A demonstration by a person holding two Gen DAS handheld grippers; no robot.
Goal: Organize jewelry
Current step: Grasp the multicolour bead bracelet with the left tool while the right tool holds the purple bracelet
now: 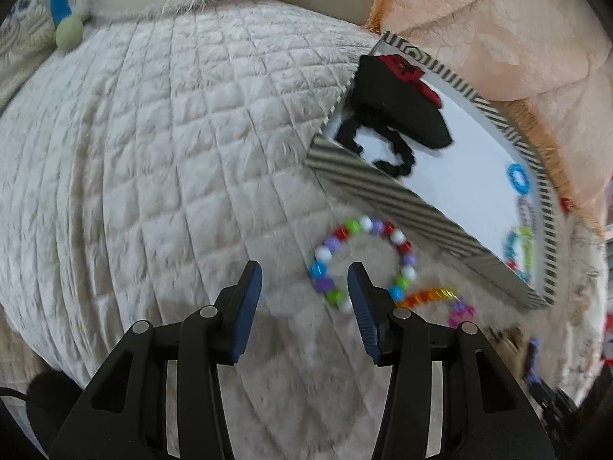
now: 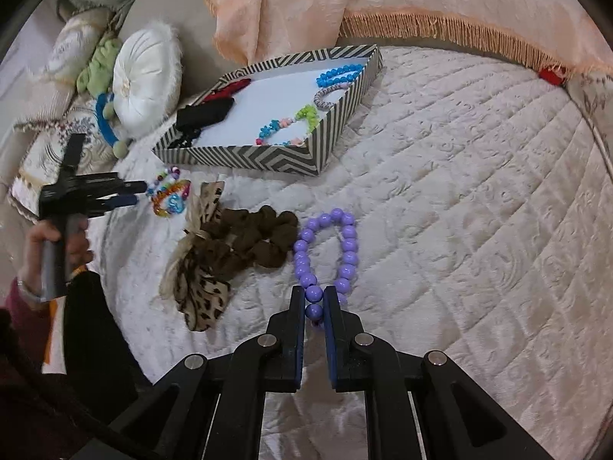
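Observation:
My left gripper (image 1: 304, 281) is open and hovers over the quilt. A multicoloured bead bracelet (image 1: 325, 255) lies just ahead of it, partly behind the right finger (image 1: 362, 299), with nothing between the jaws. An orange bead bracelet (image 1: 425, 296) lies beside it. My right gripper (image 2: 314, 297) is shut on one end of a purple bead necklace (image 2: 346, 245), which trails forward on the quilt. The striped box (image 2: 268, 158) holds blue, green and pink bead pieces and black and red items. In the right wrist view, the left gripper (image 2: 140, 193) is at the far left, by the colourful bracelets (image 2: 170, 191).
A brown scrunchie (image 2: 253, 243) and a leopard-print bow (image 2: 203, 295) lie left of the purple necklace. A round white cushion (image 2: 147, 76) and other pillows sit at the back left. A peach fringed throw (image 2: 440, 23) hangs behind the box (image 1: 383, 191). A hand (image 2: 57, 241) holds the left gripper.

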